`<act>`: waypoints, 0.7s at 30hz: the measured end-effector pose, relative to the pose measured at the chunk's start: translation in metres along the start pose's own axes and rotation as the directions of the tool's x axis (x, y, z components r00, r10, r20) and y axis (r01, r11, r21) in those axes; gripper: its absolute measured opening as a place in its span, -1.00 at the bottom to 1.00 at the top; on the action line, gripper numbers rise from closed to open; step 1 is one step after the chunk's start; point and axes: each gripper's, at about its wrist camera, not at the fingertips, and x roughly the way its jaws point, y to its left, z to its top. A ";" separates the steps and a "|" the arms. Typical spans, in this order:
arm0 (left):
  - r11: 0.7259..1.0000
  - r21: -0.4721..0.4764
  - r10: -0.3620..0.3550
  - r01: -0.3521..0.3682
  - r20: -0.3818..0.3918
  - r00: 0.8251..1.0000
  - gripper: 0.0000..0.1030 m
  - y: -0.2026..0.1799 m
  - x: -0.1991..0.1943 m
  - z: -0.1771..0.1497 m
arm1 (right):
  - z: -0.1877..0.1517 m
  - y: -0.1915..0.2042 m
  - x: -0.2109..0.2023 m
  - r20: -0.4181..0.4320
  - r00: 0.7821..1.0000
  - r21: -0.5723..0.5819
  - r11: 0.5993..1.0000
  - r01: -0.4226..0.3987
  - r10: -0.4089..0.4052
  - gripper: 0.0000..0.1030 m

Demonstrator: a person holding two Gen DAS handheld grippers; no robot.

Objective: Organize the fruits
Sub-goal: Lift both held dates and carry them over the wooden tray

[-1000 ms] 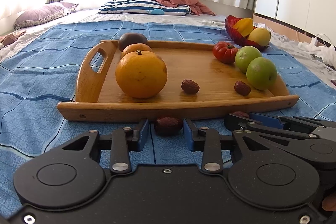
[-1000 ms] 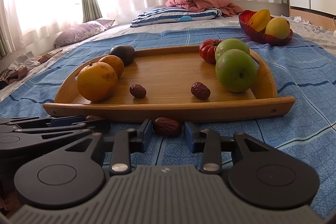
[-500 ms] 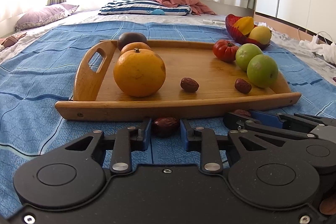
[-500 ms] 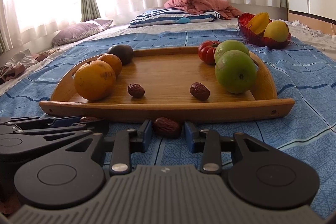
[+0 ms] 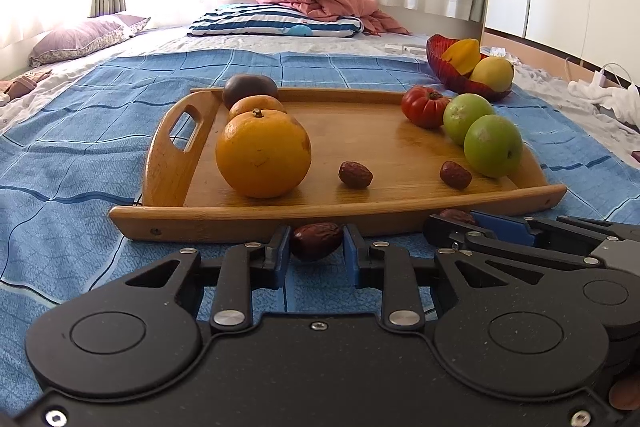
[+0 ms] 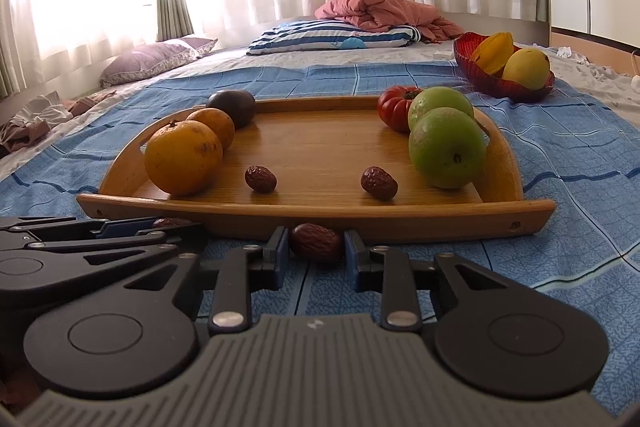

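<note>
Before the wooden tray, each gripper clamps a red date on the blue bedspread — left gripper, right gripper, whose jaws have just been closing. Each view shows its own date whole — left date, right date — the neighbour's mostly hidden.

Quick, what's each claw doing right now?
Left claw: closed on a wrinkly dark-red date.
Right claw: just closed on another wrinkly dark-red date.

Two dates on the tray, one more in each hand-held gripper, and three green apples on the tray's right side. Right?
Not quite. The wooden tray has two green apples, not three; the right wrist view shows them in front of a red tomato. The rest holds: two dates on the tray, one date in the left hand-held gripper, another date in the right hand-held gripper.
</note>
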 end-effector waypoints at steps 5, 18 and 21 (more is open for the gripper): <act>1.000 0.011 -0.001 0.000 0.018 1.000 -0.49 -0.004 -0.010 0.005 | 0.003 0.000 -0.009 0.023 1.000 -0.004 1.000 0.003 -0.002 -0.34; 1.000 0.015 -0.014 0.013 0.065 0.998 -0.49 -0.009 -0.029 0.029 | 0.022 0.001 -0.029 0.099 0.995 -0.028 1.000 0.011 -0.008 -0.34; 1.000 0.025 -0.018 0.016 0.075 0.997 -0.49 -0.011 -0.030 0.036 | 0.028 0.001 -0.031 0.116 0.993 -0.037 0.999 0.014 -0.010 -0.34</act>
